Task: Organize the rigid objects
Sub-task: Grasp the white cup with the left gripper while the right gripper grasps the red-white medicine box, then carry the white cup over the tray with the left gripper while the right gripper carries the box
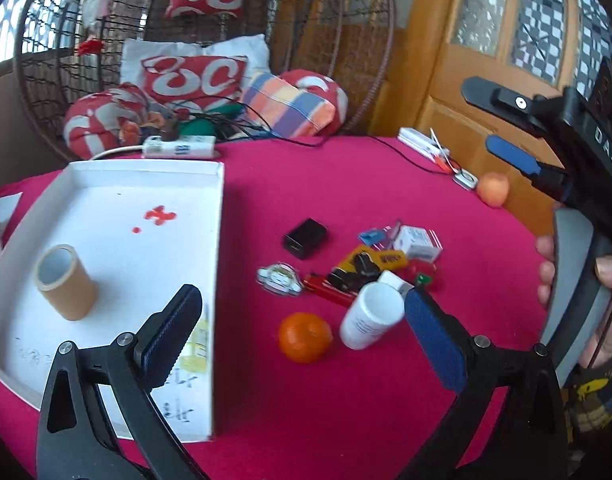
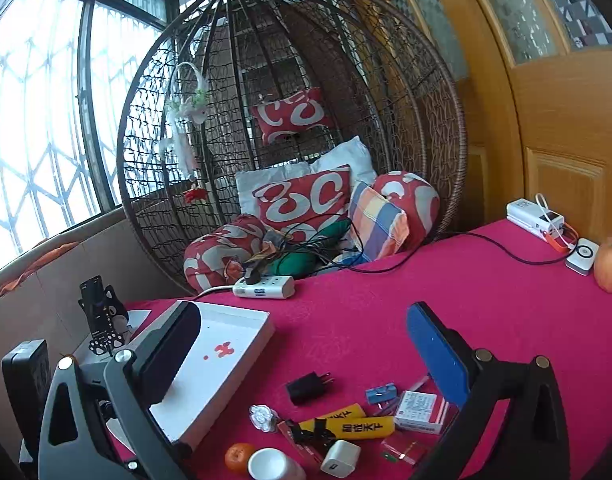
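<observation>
You held left gripper (image 1: 302,328) low, fingers (image 1: 172,330) spread wide, nothing between blue pads. Right gripper (image 2: 306,354) likewise wide apart, empty, raised and pointed forward. From left wrist view, right gripper (image 1: 493,120) sat at right edge, seen side-on, your right hand (image 1: 603,304) wrapped round its grey handle, fingertips showing at front.

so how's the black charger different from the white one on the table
The black charger is black and sits nearer the white tray, apart from the pile; the white charger is white and lies at the pile's near edge, beside the white bottle. The black charger's two metal prongs show, pointing right; no prongs are visible on the white charger, only a port. Both are small boxy plugs lying loose on the red cloth, outside the tray.
</observation>
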`<state>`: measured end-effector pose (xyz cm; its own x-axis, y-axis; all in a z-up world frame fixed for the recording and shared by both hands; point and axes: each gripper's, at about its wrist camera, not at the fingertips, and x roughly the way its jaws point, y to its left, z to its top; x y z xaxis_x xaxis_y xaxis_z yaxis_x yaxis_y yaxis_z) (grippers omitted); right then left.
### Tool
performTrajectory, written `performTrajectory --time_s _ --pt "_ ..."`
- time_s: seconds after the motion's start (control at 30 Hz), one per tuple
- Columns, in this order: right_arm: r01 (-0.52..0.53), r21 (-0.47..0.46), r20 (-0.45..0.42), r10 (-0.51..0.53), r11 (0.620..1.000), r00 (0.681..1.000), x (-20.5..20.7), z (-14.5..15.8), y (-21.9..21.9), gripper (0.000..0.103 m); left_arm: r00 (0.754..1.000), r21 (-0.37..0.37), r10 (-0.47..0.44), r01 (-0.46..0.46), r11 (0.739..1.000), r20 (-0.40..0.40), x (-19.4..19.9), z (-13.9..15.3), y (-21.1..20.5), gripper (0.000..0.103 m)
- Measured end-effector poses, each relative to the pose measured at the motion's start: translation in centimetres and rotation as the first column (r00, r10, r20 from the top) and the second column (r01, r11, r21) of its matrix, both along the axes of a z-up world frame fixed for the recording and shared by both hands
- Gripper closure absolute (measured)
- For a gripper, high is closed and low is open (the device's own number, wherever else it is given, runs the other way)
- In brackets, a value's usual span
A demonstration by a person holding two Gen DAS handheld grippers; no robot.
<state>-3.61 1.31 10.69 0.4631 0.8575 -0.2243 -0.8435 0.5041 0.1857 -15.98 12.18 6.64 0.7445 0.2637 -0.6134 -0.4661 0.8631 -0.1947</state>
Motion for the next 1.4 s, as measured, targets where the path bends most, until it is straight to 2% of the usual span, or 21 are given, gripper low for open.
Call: performTrajectory --time_s 0.17,0.23,0.27,0.3,0.37,0.43,0.5,0.53,0.6,0.63,0.77,0.87,0.93,1.0,1.13,1.4 --pt "0.095 -0.032 -0.038 -0.096 0.995 0.995 2.9 -2.2 -3.0 0.0 0.994 0.029 -0.088 0.09 0.996 -0.068 3.0 -1.8 -2.3 0.002" --pt "0.143 -0.057 -0.067 -0.147 0.988 0.987 4.3 -3.2 -4.1 0.0 0.991 0.04 -0.106 0.109 0.993 -0.085 3.9 -2.3 -2.4 0.008" --pt "0.162 -0.075 -0.089 -0.169 0.984 0.982 5.1 -3.8 -4.6 0.0 0.989 0.041 -0.11 0.115 0.993 -0.097 4.4 -2.5 -2.5 0.013" --pt "0.168 -0.095 -0.108 -0.177 0.981 0.978 5.7 -4.3 -4.8 0.0 0.988 0.039 -0.115 0.119 0.992 -0.104 4.8 -2.7 -2.4 0.023" --pt "0.16 -0.156 -0.147 -0.183 0.975 0.972 6.7 -5.5 -4.7 0.0 0.985 0.037 -0.123 0.128 0.991 -0.12 5.5 -3.2 -2.5 0.035" --pt "0.14 -0.212 -0.172 -0.178 0.967 0.969 7.4 -6.6 -4.0 0.0 0.982 0.038 -0.133 0.139 0.99 -0.133 6.0 -3.6 -2.6 0.04" --pt "0.107 -0.247 -0.189 -0.156 0.963 0.97 7.8 -7.6 -3.3 0.002 0.979 0.042 -0.139 0.147 0.988 -0.148 6.3 -4.0 -2.8 0.062" --pt "0.087 -0.262 -0.189 -0.14 0.961 0.972 8.0 -7.9 -3.0 0.005 0.978 0.042 -0.14 0.149 0.988 -0.157 6.4 -4.2 -2.8 0.066" --pt "0.042 -0.298 -0.193 -0.103 0.954 0.976 8.3 -8.6 -2.2 0.029 0.978 0.047 -0.139 0.147 0.988 -0.154 6.3 -4.3 -2.8 0.067" --pt "0.021 -0.305 -0.207 -0.088 0.952 0.974 8.5 -8.9 -1.8 0.032 0.978 0.047 -0.139 0.148 0.988 -0.152 6.2 -4.3 -2.8 0.067" --pt "-0.045 -0.32 -0.282 -0.05 0.947 0.958 9.3 -9.8 -0.4 0.033 0.98 0.047 -0.128 0.136 0.99 -0.15 6.1 -4.3 -2.7 0.067" --pt "-0.031 -0.35 -0.256 -0.063 0.936 0.965 9.0 -9.9 0.8 0.033 0.982 0.053 -0.121 0.13 0.99 -0.147 6.0 -4.1 -2.9 0.067" --pt "0.0 -0.404 -0.227 -0.1 0.915 0.969 9.0 -10.4 1.8 0.033 0.982 0.056 -0.122 0.131 0.99 -0.142 5.9 -4.0 -3.0 0.067" --pt "0.01 -0.427 -0.213 -0.112 0.904 0.971 9.2 -10.9 2.0 0.044 0.984 0.057 -0.119 0.127 0.99 -0.13 5.6 -3.7 -3.0 0.067" --pt "0.029 -0.368 -0.234 -0.122 0.929 0.965 9.3 -10.3 0.3 0.046 0.99 0.033 -0.103 0.107 0.994 -0.093 4.9 -3.0 -2.5 0.067" --pt "0.036 -0.217 -0.239 -0.089 0.975 0.967 8.0 -6.1 -3.0 0.046 0.996 0.033 -0.09 0.091 0.995 -0.023 3.8 -0.7 -3.0 0.067"
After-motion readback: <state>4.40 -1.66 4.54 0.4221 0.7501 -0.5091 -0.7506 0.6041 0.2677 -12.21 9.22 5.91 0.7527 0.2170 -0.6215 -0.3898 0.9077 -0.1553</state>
